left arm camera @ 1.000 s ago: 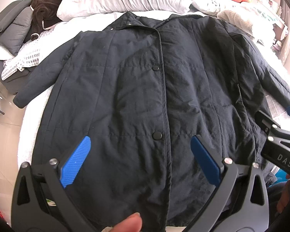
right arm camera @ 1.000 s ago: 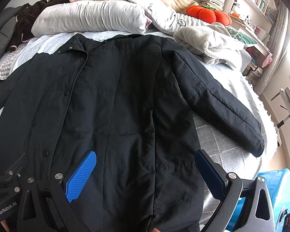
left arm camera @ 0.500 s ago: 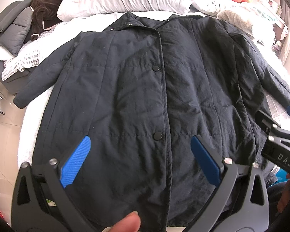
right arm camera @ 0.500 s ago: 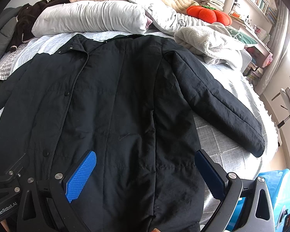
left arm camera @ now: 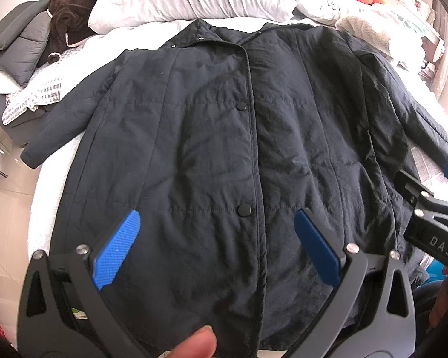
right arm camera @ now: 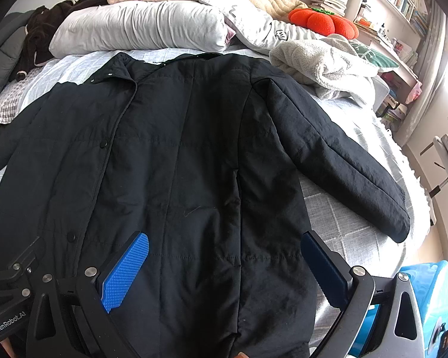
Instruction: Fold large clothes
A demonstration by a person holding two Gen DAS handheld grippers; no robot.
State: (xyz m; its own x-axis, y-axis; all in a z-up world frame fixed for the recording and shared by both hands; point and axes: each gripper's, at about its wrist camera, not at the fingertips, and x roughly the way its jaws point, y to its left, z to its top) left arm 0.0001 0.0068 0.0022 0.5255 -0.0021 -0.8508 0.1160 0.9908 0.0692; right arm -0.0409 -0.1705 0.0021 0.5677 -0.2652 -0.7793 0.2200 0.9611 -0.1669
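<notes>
You are holding the left hand-held gripper (left arm camera: pixel 218 246) with its two fingers spread wide apart, and nothing is sitting between them; it is hovering over the lower front of the dark coat (left arm camera: pixel 224 155), near the hem, and I cannot tell if it is touching the cloth. The right hand-held gripper (right arm camera: pixel 224 268) is also standing wide apart and empty, over the lower right part of the same coat. The finger pads (right arm camera: pixel 125 271) are showing a blue, finely dotted rubber surface on black frames. The coat is lying flat and face up on the bed (right arm camera: pixel 343 238), collar toward the pillows, front closed with round black snaps (left arm camera: pixel 244 209), and both sleeves are spreading outward. Its cloth is looking thin, quilted in straight stitched lines and slightly wrinkled. The bed cover under it is showing a pale grey check pattern. Behind the collar a long white pillow (right arm camera: pixel 140 26) is lying, a fluffy cream blanket (right arm camera: pixel 322 59) is resting just beside the right shoulder, and an orange pumpkin-shaped cushion (right arm camera: pixel 319 22) is sitting farther back.
</notes>
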